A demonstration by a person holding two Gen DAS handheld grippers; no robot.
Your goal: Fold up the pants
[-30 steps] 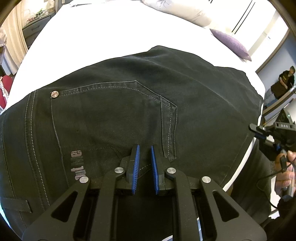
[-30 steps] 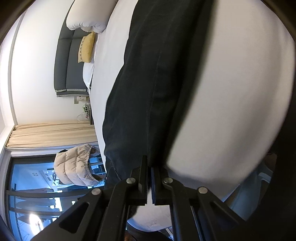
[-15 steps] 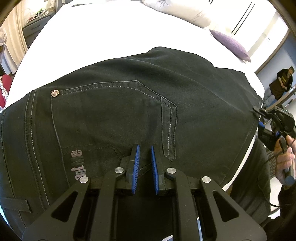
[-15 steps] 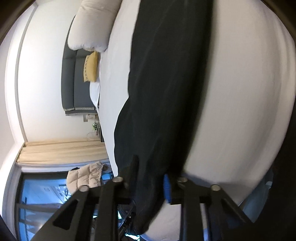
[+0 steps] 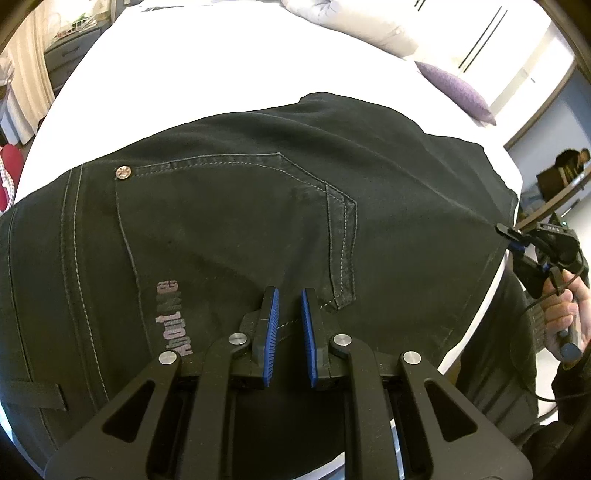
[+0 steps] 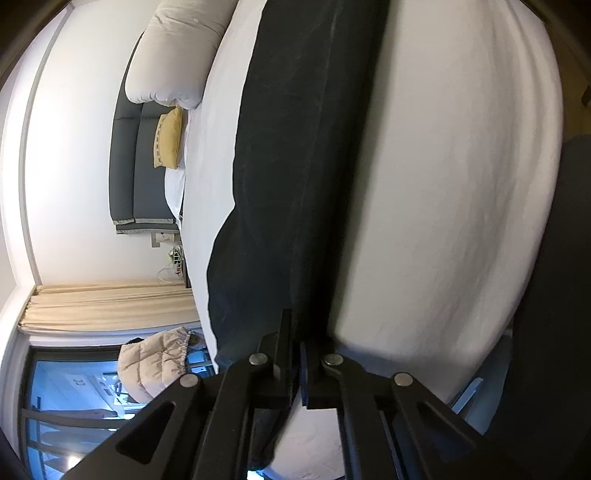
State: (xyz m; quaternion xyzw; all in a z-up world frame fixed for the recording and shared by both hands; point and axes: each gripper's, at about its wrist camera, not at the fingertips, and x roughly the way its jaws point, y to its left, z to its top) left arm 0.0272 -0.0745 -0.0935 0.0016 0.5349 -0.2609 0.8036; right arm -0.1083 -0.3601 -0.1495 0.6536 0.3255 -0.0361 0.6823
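Note:
Black jeans (image 5: 240, 221) lie flat on a white bed (image 5: 221, 66), back pocket and a grey logo facing up. My left gripper (image 5: 288, 295) hovers over the seat near the pocket's lower corner, jaws slightly apart, holding nothing. In the right wrist view the pants (image 6: 295, 147) stretch away as a long dark strip. My right gripper (image 6: 297, 332) is shut on the pants' edge at the near end. It also shows in the left wrist view (image 5: 511, 234), pinching the fabric at the bed's right edge.
A purple pillow (image 5: 454, 90) and a white duvet (image 5: 351, 22) lie at the bed's far side. A grey headboard (image 6: 136, 166), a yellow cushion (image 6: 170, 136), curtains (image 6: 107, 306) and a beige puffer jacket (image 6: 155, 362) show beyond the bed. A person (image 5: 570, 162) stands far right.
My right gripper opened, took in the pants' edge and closed on it. In the left wrist view it moved in to the fabric at the bed's right edge. The left gripper stayed still.

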